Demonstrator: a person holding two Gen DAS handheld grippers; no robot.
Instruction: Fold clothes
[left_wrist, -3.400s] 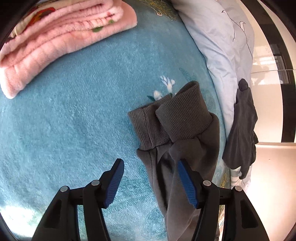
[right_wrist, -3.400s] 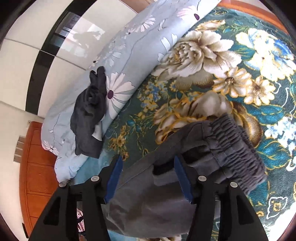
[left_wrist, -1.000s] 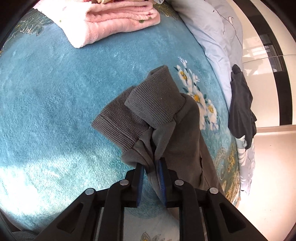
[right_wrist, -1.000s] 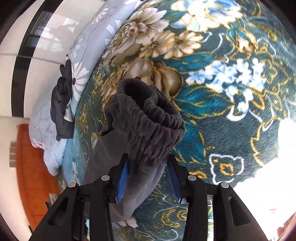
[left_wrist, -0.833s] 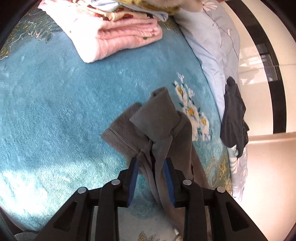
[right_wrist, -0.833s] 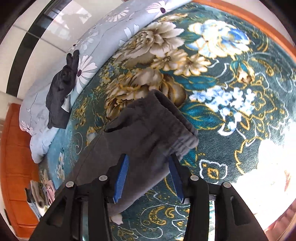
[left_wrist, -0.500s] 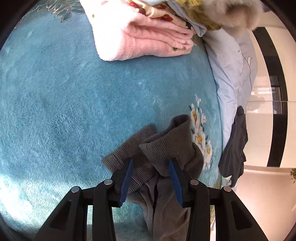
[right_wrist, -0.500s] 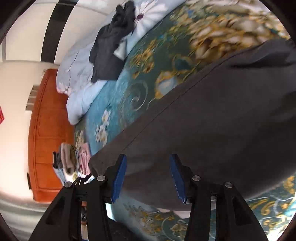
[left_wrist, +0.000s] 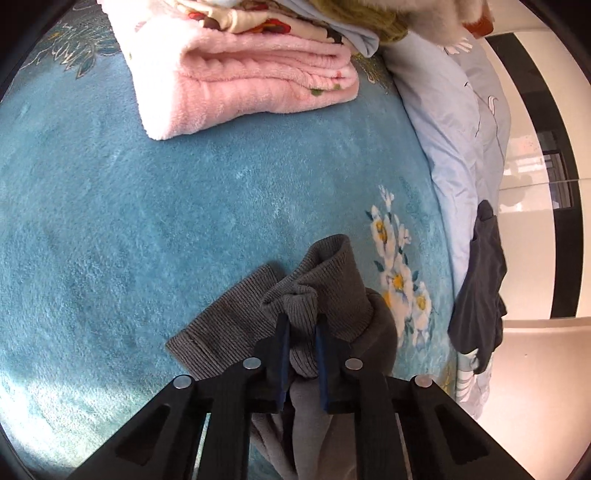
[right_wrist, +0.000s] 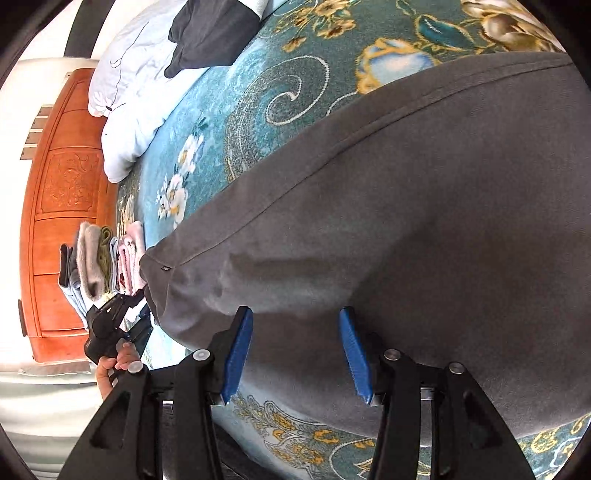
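1. Two grippers are working with us on one pair of grey sweatpants (right_wrist: 388, 206), which is lying across the teal flowered blanket (left_wrist: 129, 221) on the bed.
2. We are closing the left gripper (left_wrist: 300, 354) on a ribbed ankle cuff (left_wrist: 303, 325); its jaws are narrowing, and the blue pads are already pressing a bunch of this knit between them.
3. We are holding the right gripper (right_wrist: 295, 350) half open above the wide body of the sweatpants; its blue pads are standing apart over the cloth and are not pinching it.
4. We are seeing a second ribbed cuff (left_wrist: 225, 328) lying flat just left of the pinched one.
5. We are also seeing, in the right wrist view, a hand (right_wrist: 118, 363) that is gripping the other tool beside the leg end of the pants.
6. Farther away, a folded pink blanket (left_wrist: 240, 74) is carrying a stack of other folded clothes.
7. At the far side, a dark garment (left_wrist: 480, 291) is hanging over a pale blue pillow (left_wrist: 450, 122).
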